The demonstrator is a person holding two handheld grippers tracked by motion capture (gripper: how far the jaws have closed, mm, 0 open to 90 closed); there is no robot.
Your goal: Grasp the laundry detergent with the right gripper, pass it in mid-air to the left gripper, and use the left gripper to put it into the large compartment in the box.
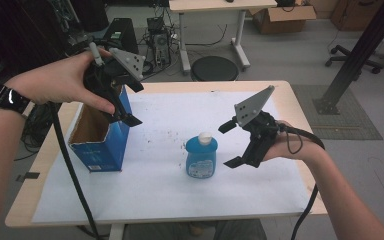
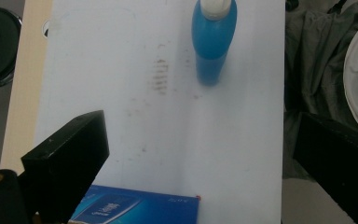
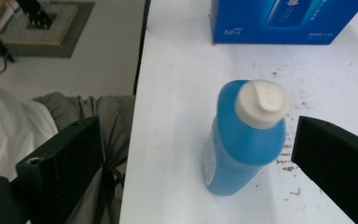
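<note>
bottle: blue bottle (image 1: 201, 157) with a white cap (image 1: 205, 138), standing upright on the white sheet near the middle of the desk (image 1: 290, 100), nothing touching it

axis: long axis is straight up, cap on top, so the flat sides are what you'd pinch, not the cap

right tool: right tool (image 1: 231, 143) sits just to the right of the bottle, jaws spread wide and empty, pointing sideways at it. in the right gripper view the bottle (image 3: 242, 140) lines up between the two jaws but the pads aren't on it yet

left tool: left tool (image 1: 125, 105) is up over the open top of the blue box (image 1: 102, 145), jaws spread too, holding nothing. bottle is well apart from it, over the far side of the sheet in its own view (image 2: 213, 39)

nearer hand: the right one, easily

the bit that matters: bottle lies to the left of the right tool at about body height, so I'd guess a level slide in until the jaws straddle the body, then squeeze

box: stands at the left edge of the sheet, opening up, well apart from the bottle, looks like where it's headed

risk: come in too high and you just clip the cap and tip it
</note>
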